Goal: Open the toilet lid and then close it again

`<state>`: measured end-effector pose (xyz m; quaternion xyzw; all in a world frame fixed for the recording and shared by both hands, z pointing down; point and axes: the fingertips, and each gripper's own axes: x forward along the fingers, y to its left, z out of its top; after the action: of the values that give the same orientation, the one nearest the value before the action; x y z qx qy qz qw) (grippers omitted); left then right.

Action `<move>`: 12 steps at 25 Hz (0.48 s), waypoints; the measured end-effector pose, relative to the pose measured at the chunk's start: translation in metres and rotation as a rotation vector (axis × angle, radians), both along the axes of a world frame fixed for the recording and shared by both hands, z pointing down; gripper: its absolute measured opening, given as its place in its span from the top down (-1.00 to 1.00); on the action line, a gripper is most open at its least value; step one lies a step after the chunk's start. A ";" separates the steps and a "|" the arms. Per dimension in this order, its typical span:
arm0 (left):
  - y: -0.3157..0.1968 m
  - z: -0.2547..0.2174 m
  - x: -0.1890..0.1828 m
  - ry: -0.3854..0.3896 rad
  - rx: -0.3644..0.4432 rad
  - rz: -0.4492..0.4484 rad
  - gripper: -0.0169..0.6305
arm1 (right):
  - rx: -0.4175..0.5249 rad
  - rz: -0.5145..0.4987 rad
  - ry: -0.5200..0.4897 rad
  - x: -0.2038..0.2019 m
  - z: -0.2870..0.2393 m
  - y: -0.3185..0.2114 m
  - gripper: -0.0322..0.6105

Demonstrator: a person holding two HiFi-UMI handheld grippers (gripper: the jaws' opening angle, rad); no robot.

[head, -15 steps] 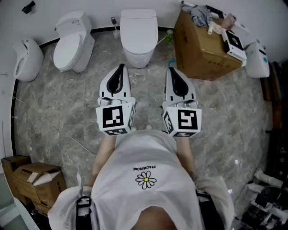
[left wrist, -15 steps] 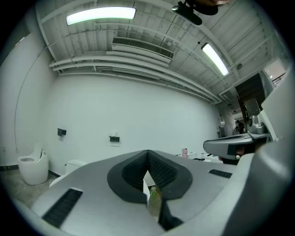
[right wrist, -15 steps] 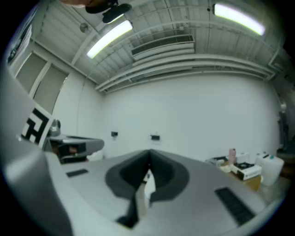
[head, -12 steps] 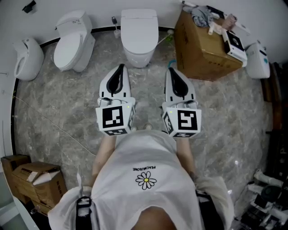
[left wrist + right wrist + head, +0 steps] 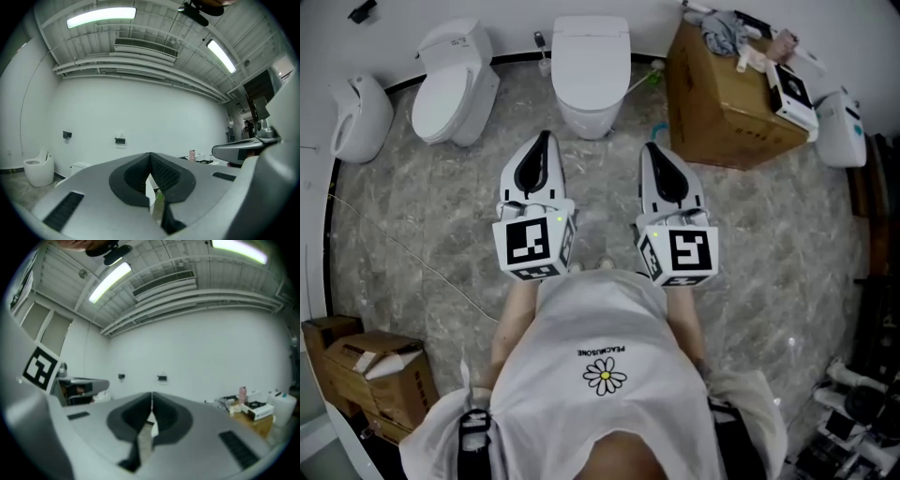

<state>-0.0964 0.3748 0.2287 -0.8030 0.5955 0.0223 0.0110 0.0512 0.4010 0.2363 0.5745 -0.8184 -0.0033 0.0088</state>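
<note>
A white toilet point(image 5: 591, 70) with its lid down stands against the far wall, straight ahead of me. Both grippers are held level in front of the person's body, side by side, pointing at it and well short of it. The left gripper point(image 5: 546, 141) is shut with nothing in it, and its dark pads meet at the tip point(image 5: 150, 157) in the left gripper view. The right gripper point(image 5: 650, 150) is likewise shut and empty, jaws together point(image 5: 152, 397) in the right gripper view. Neither touches the toilet.
A second white toilet point(image 5: 450, 80) stands to the left, with a white urinal-like fixture point(image 5: 358, 117) beyond it. A big cardboard box point(image 5: 731, 94) with loose items on top sits right of the toilet. Smaller boxes point(image 5: 370, 375) lie at the lower left on the marble floor point(image 5: 422, 234).
The left gripper has shifted slightly left and forward in the head view. The right gripper has kept its place, and both stay shut.
</note>
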 end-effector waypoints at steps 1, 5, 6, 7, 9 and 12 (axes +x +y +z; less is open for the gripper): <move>-0.001 0.001 0.001 -0.002 -0.004 -0.008 0.89 | -0.006 0.000 0.007 0.004 0.002 -0.001 0.80; -0.005 0.005 0.011 -0.020 -0.001 -0.053 0.89 | -0.030 -0.013 -0.008 0.029 0.008 -0.007 0.80; -0.007 0.006 0.012 -0.024 0.002 -0.064 0.89 | -0.034 -0.015 -0.020 0.035 0.011 -0.010 0.80; -0.008 0.008 0.012 -0.030 0.001 -0.075 0.89 | -0.045 -0.017 -0.035 0.039 0.016 -0.014 0.80; -0.007 0.016 0.007 -0.035 -0.016 -0.103 0.89 | -0.078 -0.030 -0.055 0.039 0.029 -0.016 0.80; -0.011 0.027 -0.003 -0.039 -0.040 -0.136 0.89 | -0.095 -0.066 -0.041 0.029 0.040 -0.018 0.80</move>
<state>-0.0995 0.3635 0.2555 -0.7611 0.6485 -0.0061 0.0080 0.0803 0.3831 0.2763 0.5459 -0.8363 0.0471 0.0190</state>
